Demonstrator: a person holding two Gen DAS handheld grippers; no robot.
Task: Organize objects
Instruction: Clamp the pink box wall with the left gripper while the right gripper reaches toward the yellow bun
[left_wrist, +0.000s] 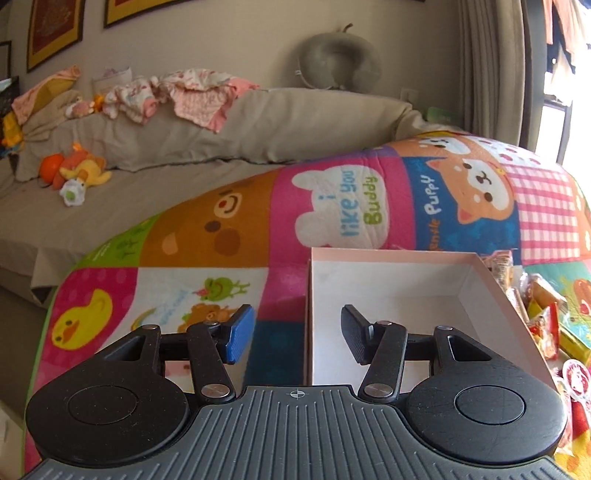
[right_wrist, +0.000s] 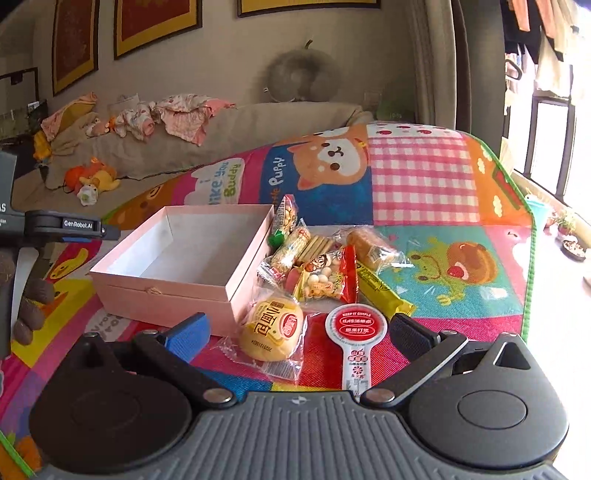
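On the mat, just right of the empty box (right_wrist: 192, 254), lies the snack pile (right_wrist: 325, 266). The bun (right_wrist: 271, 328) looks light, soft, in slippery wrap; I would pinch its middle gently. Right gripper (right_wrist: 299, 332) and left gripper (left_wrist: 297, 332) are both spread, holding nothing.

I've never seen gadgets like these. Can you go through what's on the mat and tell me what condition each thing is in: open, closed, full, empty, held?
Left gripper: open, holding nothing.
Right gripper: open, holding nothing.
Pink box: lid off, empty inside.
Round bun: sealed in its wrapper, lying beside the box.
Lollipop-shaped snack: wrapped, flat on the mat.
Yellow bar: wrapped, lying on the mat.
Snack pile: loose packets heaped right of the box, none inside it.
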